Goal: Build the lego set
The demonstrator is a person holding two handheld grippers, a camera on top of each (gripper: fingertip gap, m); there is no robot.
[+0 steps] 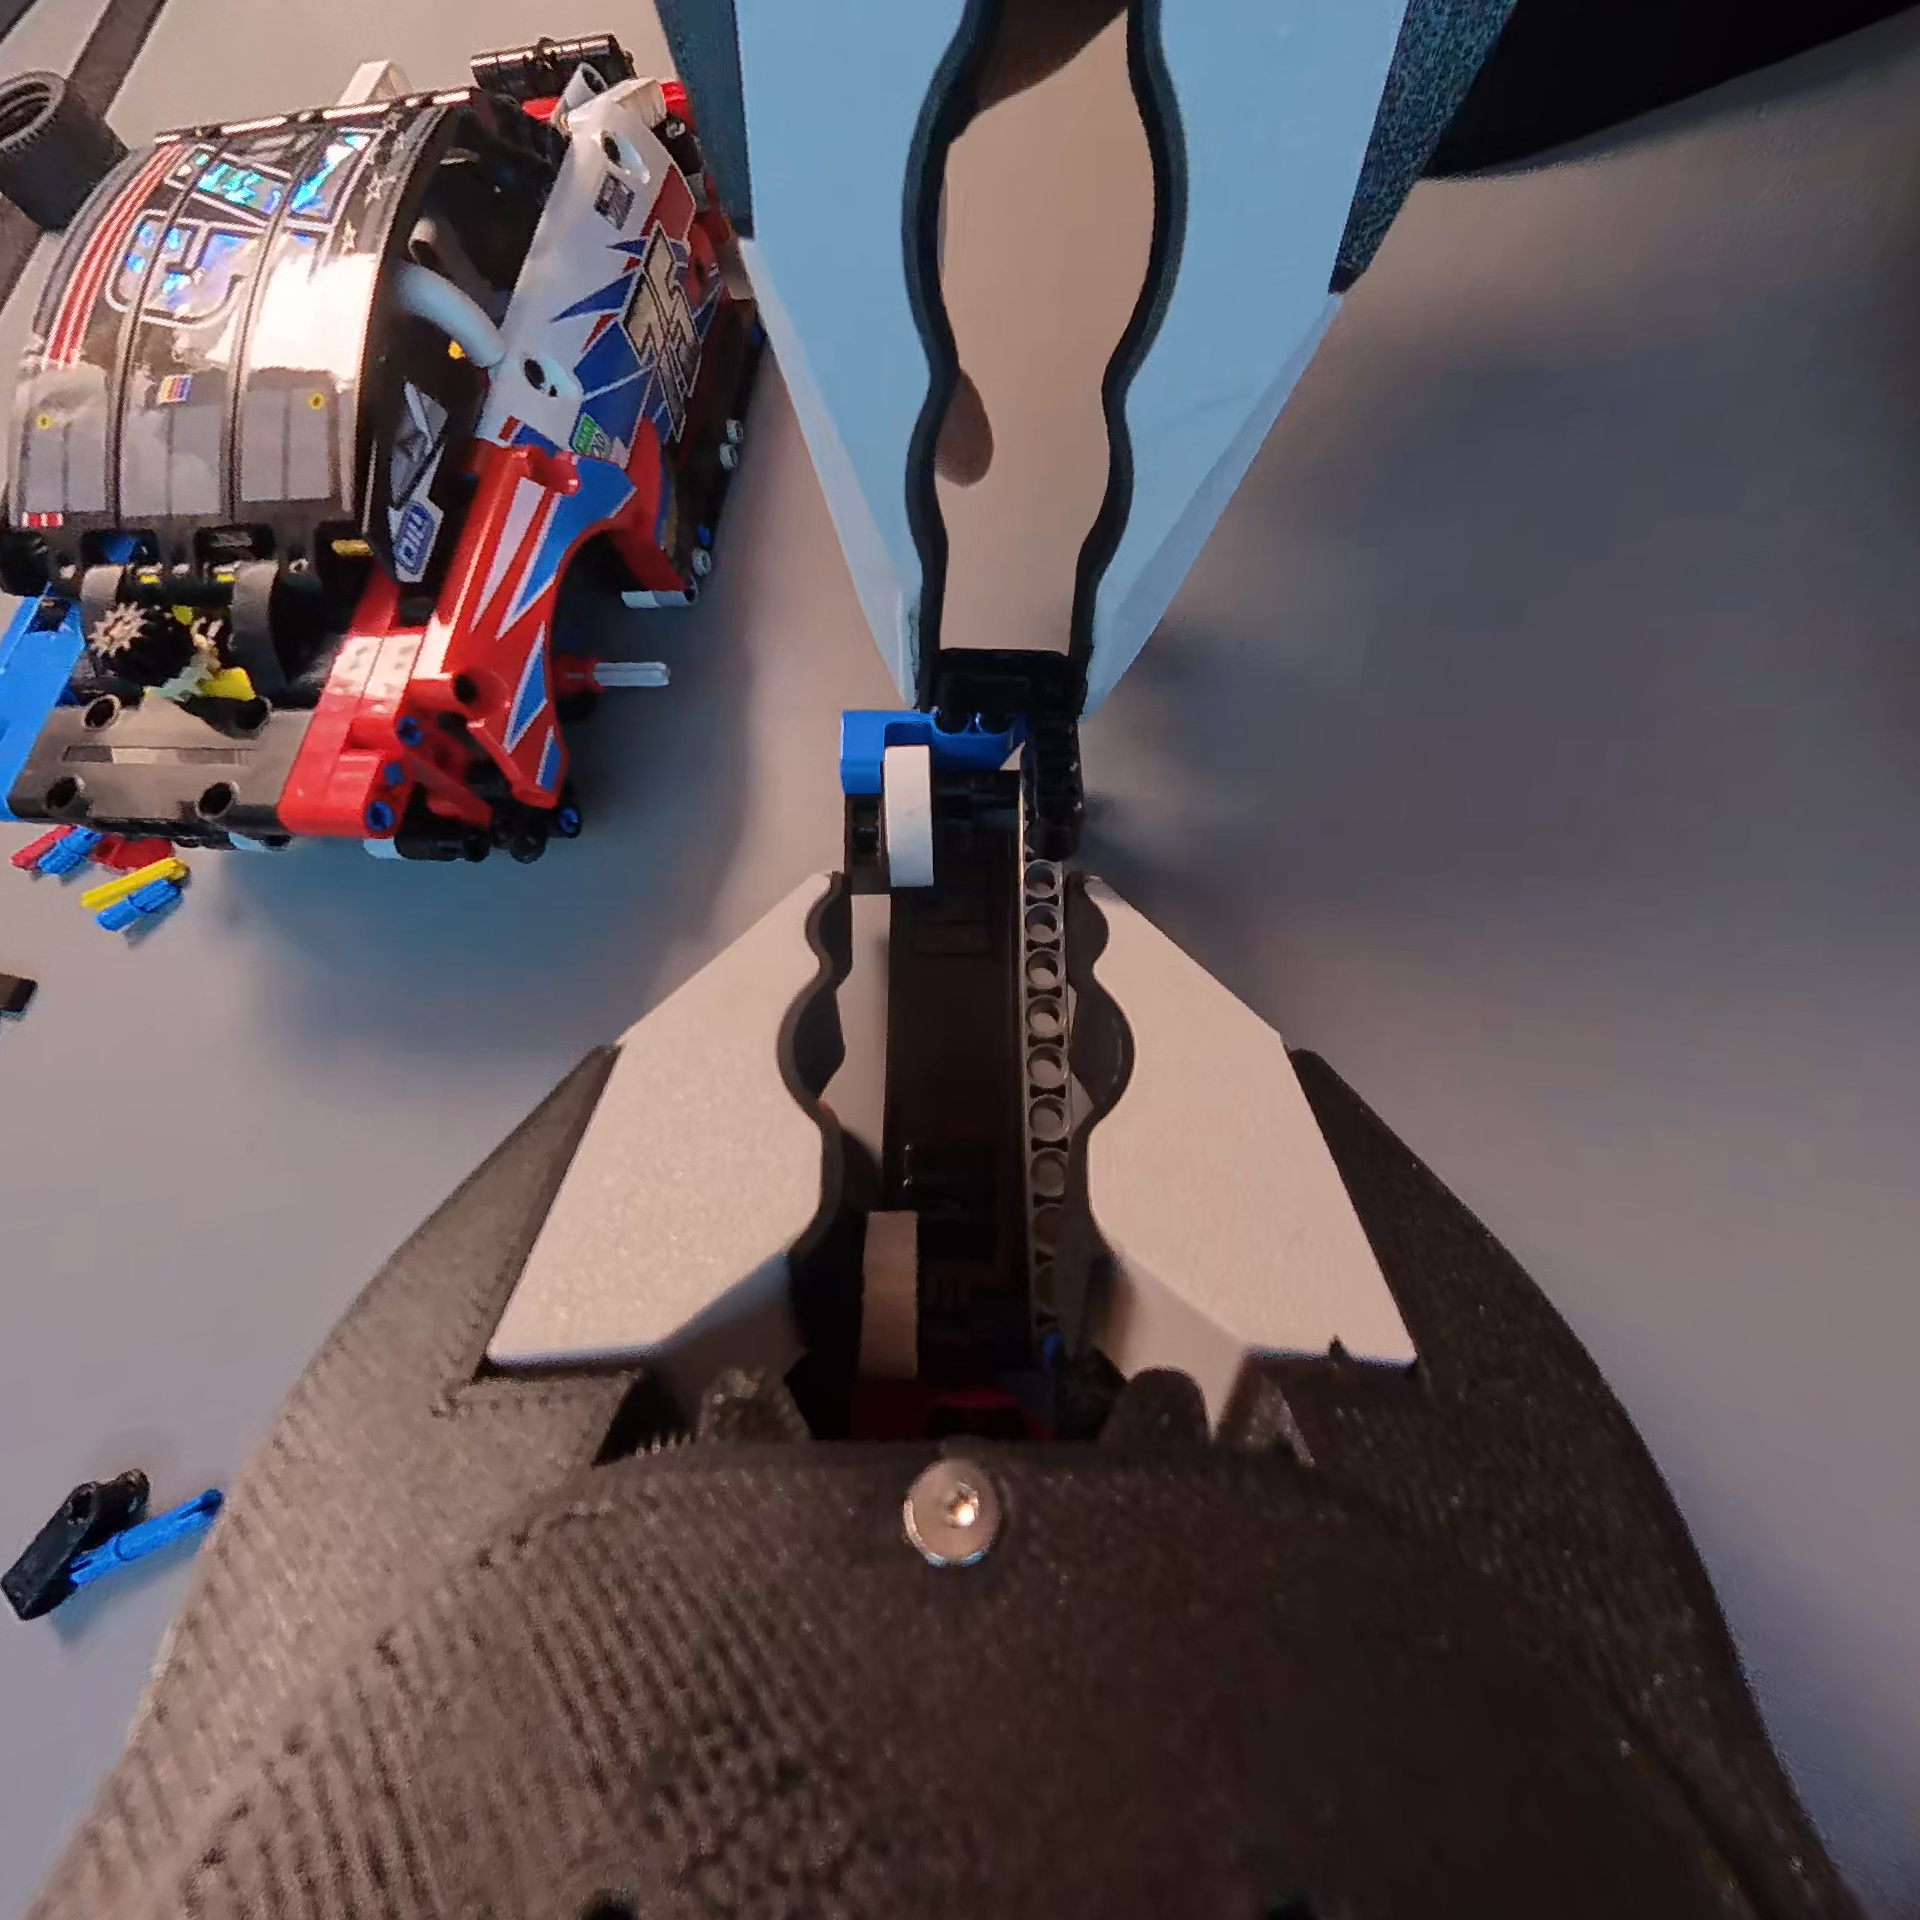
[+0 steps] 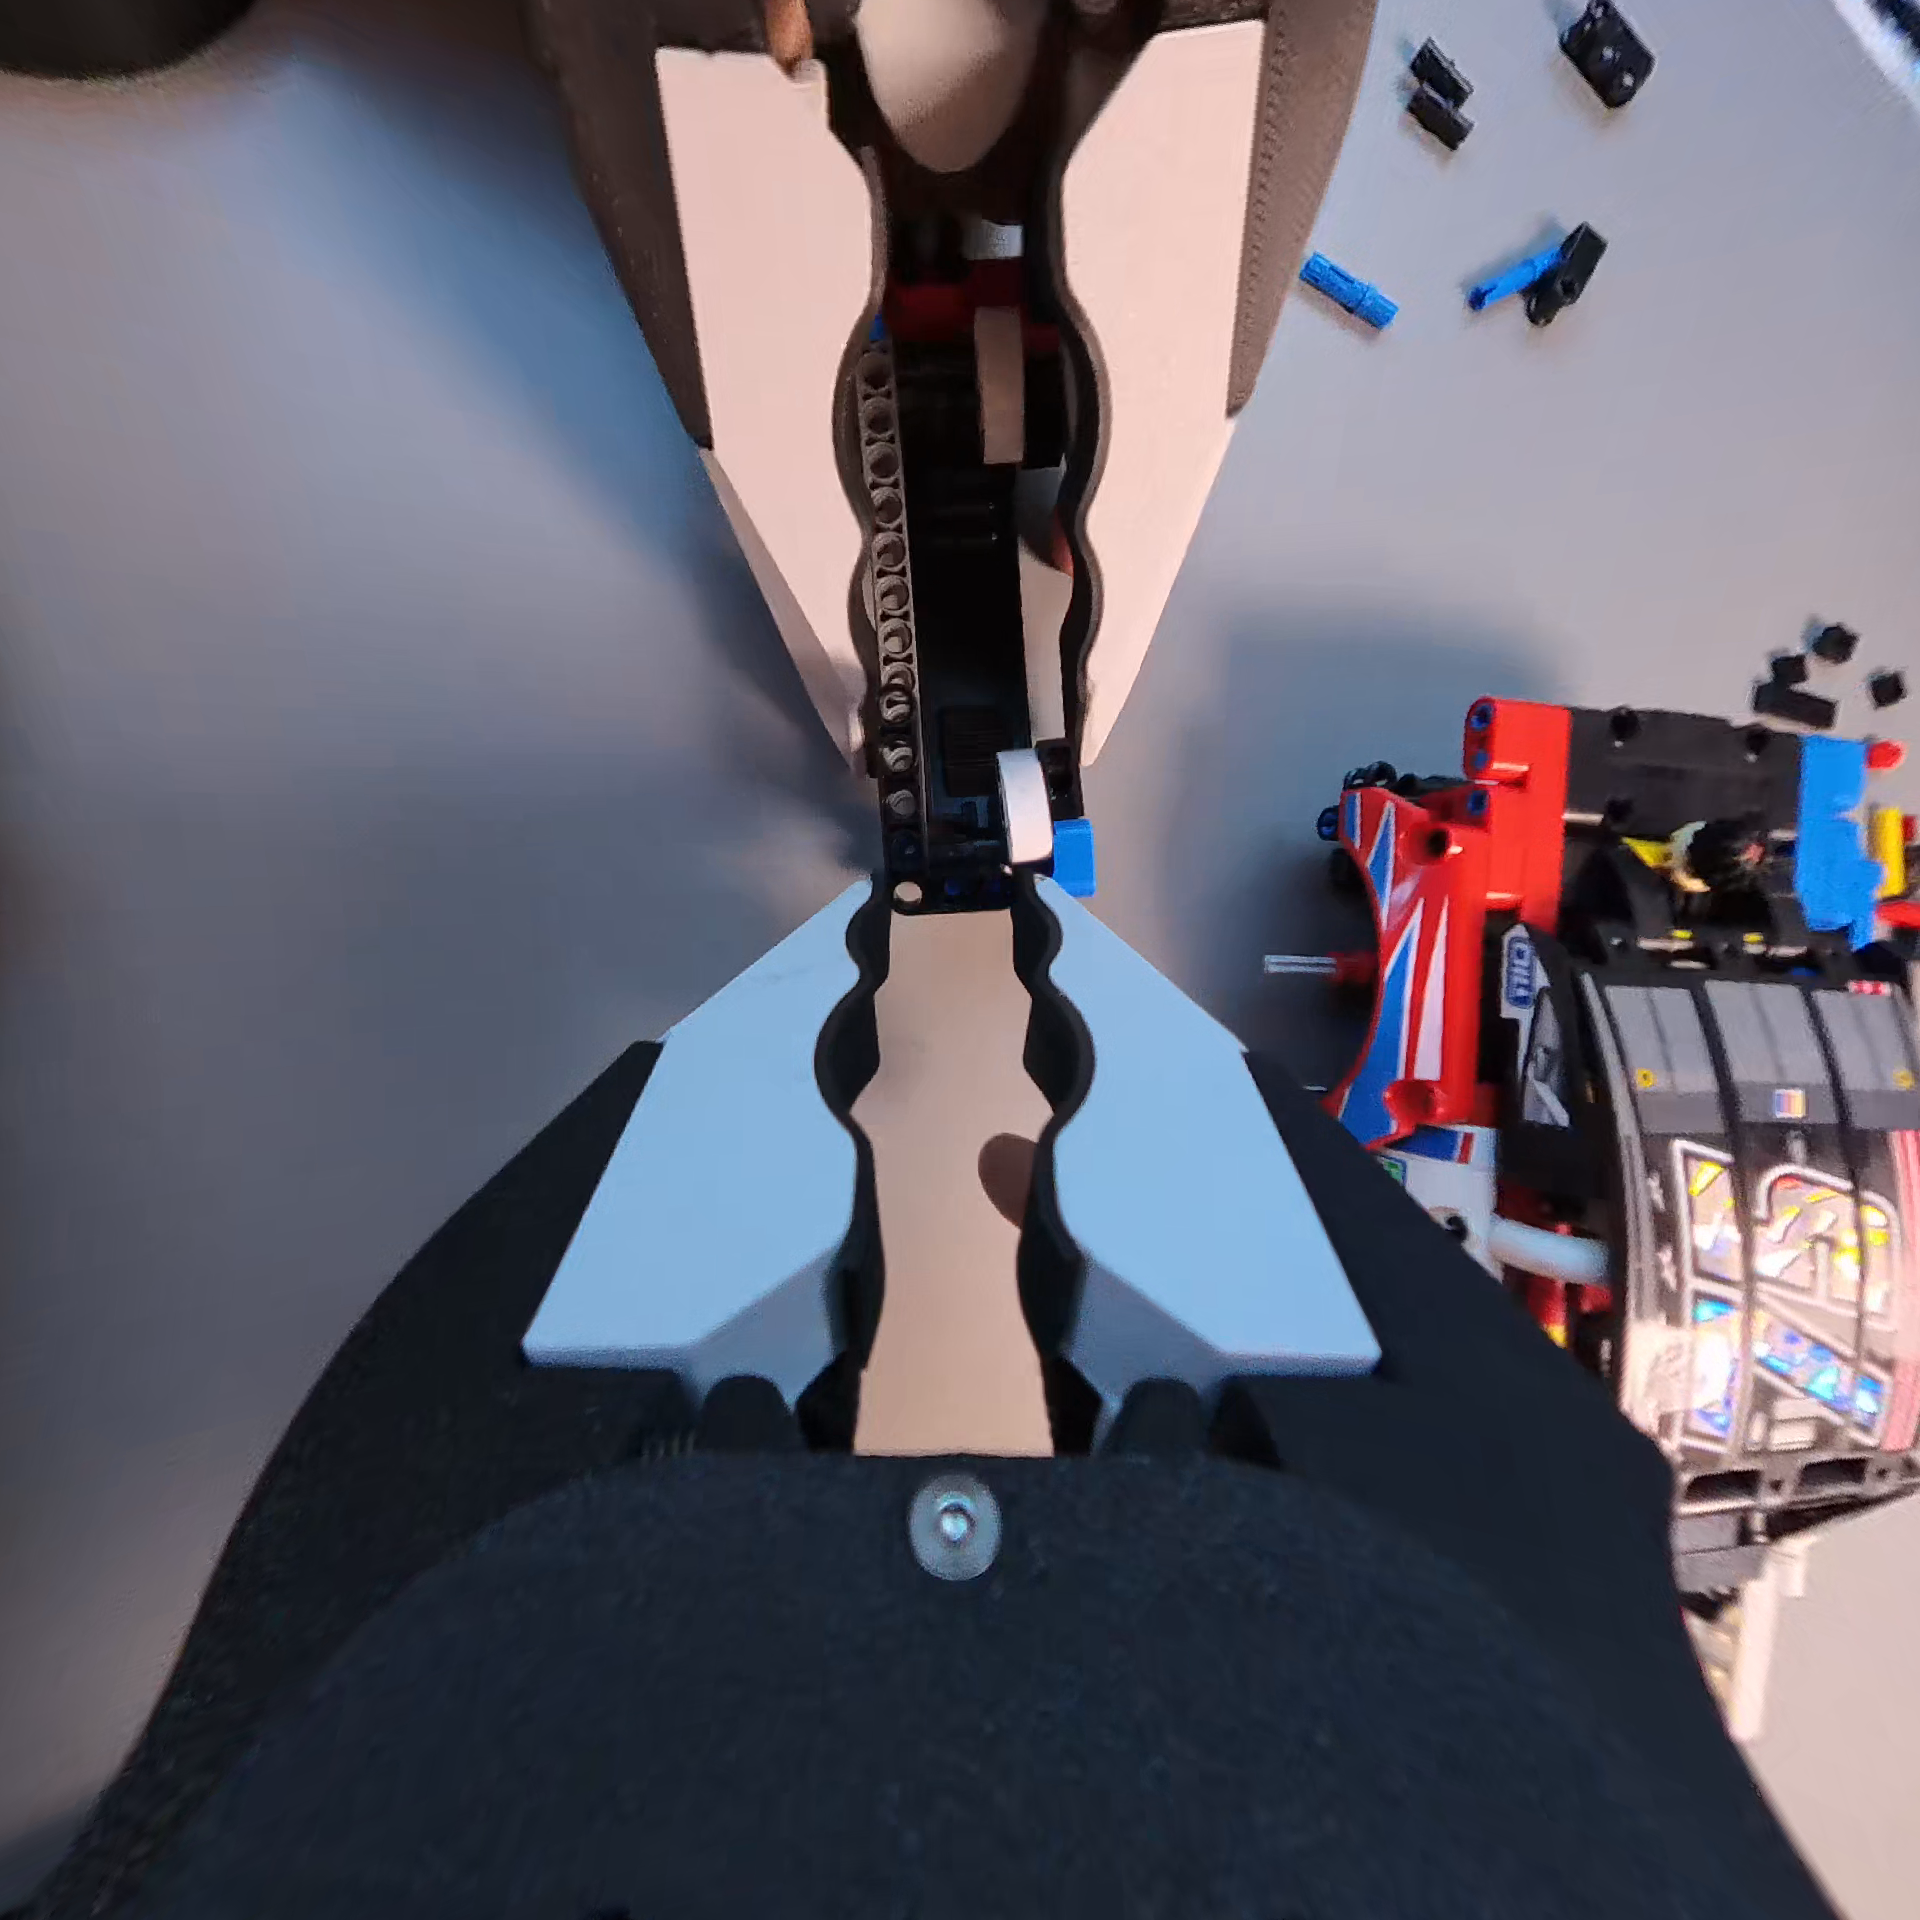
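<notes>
Left gripper (image 1: 961,894), seen from its own wrist camera, is clamped along a long black lego subassembly (image 1: 951,1039) that runs lengthwise between its fingers, a grey holed beam (image 1: 1047,1039) along the piece's right edge and a white curved part (image 1: 906,821) with a blue connector (image 1: 868,743) at its far end. From the top of that view the right gripper (image 1: 1000,665) reaches in, its tips pinching the far black end of the same piece, so the two grippers face each other tip to tip above the grey table (image 1: 1507,831). To the left on the table sits the partly built lego vehicle (image 1: 343,468), red, white and blue with a dark stickered curved roof; small loose pins in red, blue and yellow (image 1: 125,883) lie just in front of it, and a black connector with a blue pin (image 1: 94,1538) lies nearer the camera. From the right wrist camera, the right gripper (image 2: 951,899) has its tips closed on the near end of the lego subassembly (image 2: 961,623), with the rest of the finger gap behind the tips bare. The left gripper (image 2: 966,758) comes in from the top, its fingers pressed on both long sides of the piece. The lego vehicle (image 2: 1621,1039) lies at the right, with loose black parts (image 2: 1818,675) and blue pins (image 2: 1351,291) beyond it.
</notes>
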